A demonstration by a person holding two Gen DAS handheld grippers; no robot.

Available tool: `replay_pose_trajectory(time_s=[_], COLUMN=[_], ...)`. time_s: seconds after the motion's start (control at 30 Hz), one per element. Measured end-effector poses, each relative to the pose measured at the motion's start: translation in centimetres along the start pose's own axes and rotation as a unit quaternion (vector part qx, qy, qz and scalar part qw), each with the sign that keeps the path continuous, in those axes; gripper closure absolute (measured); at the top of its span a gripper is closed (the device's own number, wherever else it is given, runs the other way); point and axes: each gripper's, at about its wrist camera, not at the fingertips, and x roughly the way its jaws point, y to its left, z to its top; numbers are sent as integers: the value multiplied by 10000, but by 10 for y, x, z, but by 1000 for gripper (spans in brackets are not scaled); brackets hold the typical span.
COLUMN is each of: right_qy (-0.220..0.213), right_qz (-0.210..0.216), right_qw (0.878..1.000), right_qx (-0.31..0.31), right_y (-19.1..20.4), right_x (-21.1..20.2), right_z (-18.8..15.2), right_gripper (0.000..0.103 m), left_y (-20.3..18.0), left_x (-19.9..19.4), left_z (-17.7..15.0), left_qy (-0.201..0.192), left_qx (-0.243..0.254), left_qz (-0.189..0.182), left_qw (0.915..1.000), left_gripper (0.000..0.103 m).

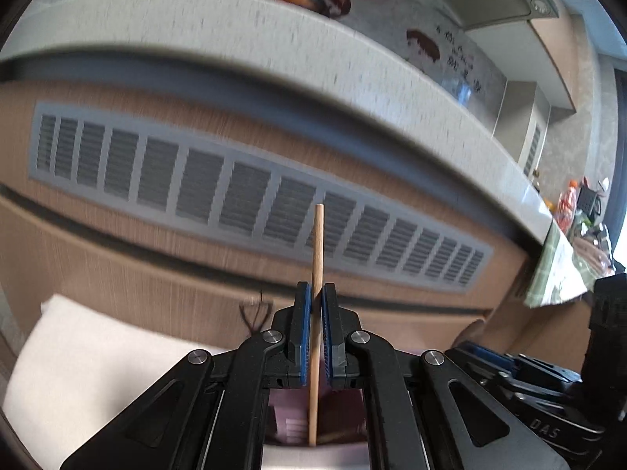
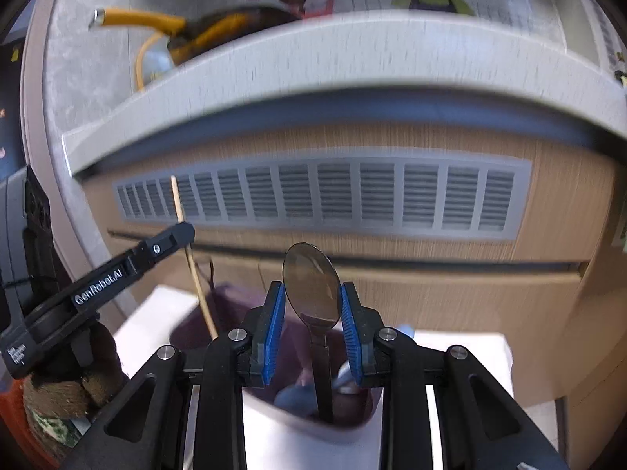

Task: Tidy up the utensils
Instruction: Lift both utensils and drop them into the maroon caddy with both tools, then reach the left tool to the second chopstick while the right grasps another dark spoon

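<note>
My left gripper (image 1: pixel 316 293) is shut on a wooden chopstick (image 1: pixel 316 243) that stands upright, its lower end inside a purple cup (image 1: pixel 345 403) below. In the right wrist view the left gripper (image 2: pixel 184 233) and the chopstick (image 2: pixel 178 203) show at the left. My right gripper (image 2: pixel 311 293) is open, its blue pads (image 2: pixel 274 325) on either side of a metal spoon (image 2: pixel 311 282). The spoon stands bowl up in the purple cup (image 2: pixel 333 427) and the pads are apart from it.
The cup stands on a white surface (image 2: pixel 462 356). Behind it is a wooden cabinet front with a grey vent grille (image 2: pixel 321 196) under a pale countertop edge (image 2: pixel 352 51). A pan with a yellow handle (image 2: pixel 156 21) lies on the counter.
</note>
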Motion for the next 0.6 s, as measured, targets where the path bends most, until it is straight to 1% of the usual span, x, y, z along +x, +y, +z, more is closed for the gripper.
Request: replay_pose_trajectory(time_s=[0.1, 0.13, 0.23, 0.3, 0.37, 0.43, 0.53, 0.6], right_qy=[316, 489, 772, 710, 520, 393, 460, 645], right_qz=[34, 90, 210, 160, 89, 68, 54, 106], right_qw=[9994, 9986, 9964, 9971, 9985, 9992, 9989, 9978], right_qx=[113, 191, 278, 211, 121, 23, -97, -70], right_y=[-6, -10, -17, -18, -18, -17, -13, -10], right_x=[9, 13, 17, 9, -7, -22, -37, -41], right_z=[-12, -18, -29, -36, -42, -47, -59, -69], right_gripper=[77, 77, 77, 77, 77, 77, 77, 77], left_y=[4, 5, 7, 11, 14, 19, 27, 32], left_x=[0, -2, -12, -28, -44, -62, -82, -93], left_z=[-9, -13, -15, -15, -14, -15, -22, -27], left_qy=[222, 306, 426, 427, 442, 499, 662, 787], left_qx=[-49, -68, -68, -153, -256, -301, -339, -374], left_qz=[-69, -122, -155, -176, -159, -19, 149, 186], left_qw=[9997, 9994, 9989, 9988, 9986, 9983, 9971, 9960], left_gripper=[95, 95, 92, 85, 82, 81, 81, 81])
